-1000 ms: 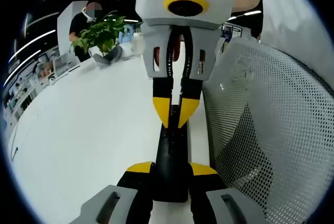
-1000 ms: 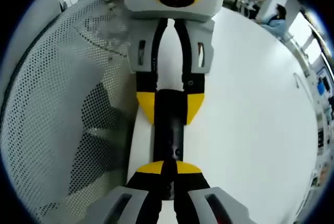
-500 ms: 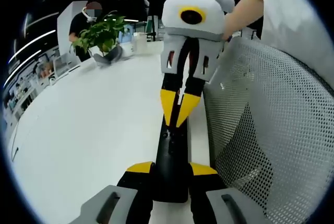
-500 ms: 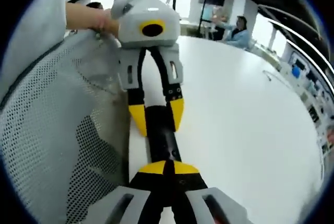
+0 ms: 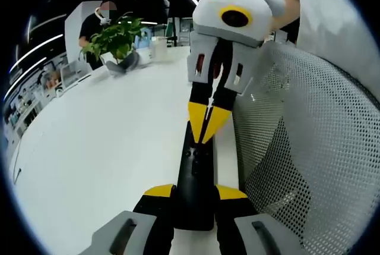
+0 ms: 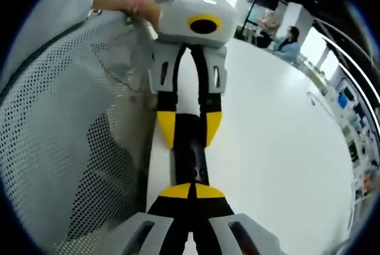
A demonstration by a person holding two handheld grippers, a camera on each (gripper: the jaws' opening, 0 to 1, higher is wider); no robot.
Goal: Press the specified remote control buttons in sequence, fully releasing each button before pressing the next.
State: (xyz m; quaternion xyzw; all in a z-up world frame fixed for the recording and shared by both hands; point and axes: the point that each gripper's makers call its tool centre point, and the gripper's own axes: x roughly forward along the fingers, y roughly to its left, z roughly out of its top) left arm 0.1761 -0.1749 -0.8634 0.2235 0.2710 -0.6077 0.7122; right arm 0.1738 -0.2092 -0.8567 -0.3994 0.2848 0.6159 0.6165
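A long black remote control [image 5: 195, 175] lies lengthwise over the white table [image 5: 107, 148]. My left gripper [image 5: 195, 192] is shut on its near end, one yellow-tipped jaw on each long side. My right gripper [image 5: 205, 129] comes in from the top of the left gripper view, shut, its yellow tips together and pointing down at the remote's far end. In the right gripper view the right gripper [image 6: 190, 191] has its tips pressed together over the remote control [image 6: 191, 160], and the left gripper [image 6: 189, 130] clamps the remote beyond them. I cannot tell whether the tips touch a button.
A grey mesh chair back [image 5: 309, 148] stands close beside the remote, also seen as the mesh chair back [image 6: 59, 124]. A potted plant [image 5: 116, 38] and a seated person [image 5: 95, 26] are at the table's far edge. A hand [image 6: 127, 2] holds the left gripper.
My right gripper has swung back and away from the left camera while its shut tips stayed at the remote's far end. The left gripper and remote have held still.
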